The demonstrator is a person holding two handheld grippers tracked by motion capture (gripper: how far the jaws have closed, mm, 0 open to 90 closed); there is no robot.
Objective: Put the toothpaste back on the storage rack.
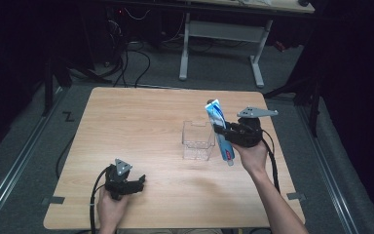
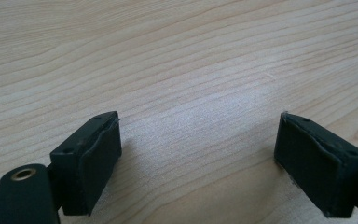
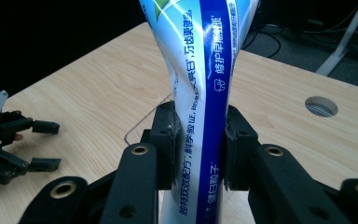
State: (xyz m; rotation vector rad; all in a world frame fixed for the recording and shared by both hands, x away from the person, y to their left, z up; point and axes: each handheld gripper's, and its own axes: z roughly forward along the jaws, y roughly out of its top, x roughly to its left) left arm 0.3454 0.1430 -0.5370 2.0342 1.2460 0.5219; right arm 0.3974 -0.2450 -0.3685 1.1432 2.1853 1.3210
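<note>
Wooden surface (image 1: 141, 126): pale grain, carrying a clear plastic box (image 1: 197, 140) near its middle.
Right gripper (image 3: 199, 140): jaws clamped on a blue-and-white toothpaste tube (image 3: 205, 84), held off the surface just beside the box.
Tube: roughly upright, tilted, crimped end up.
Left gripper (image 2: 198, 154): jaws wide apart, holding nothing, low over bare wood near the front edge.
</note>
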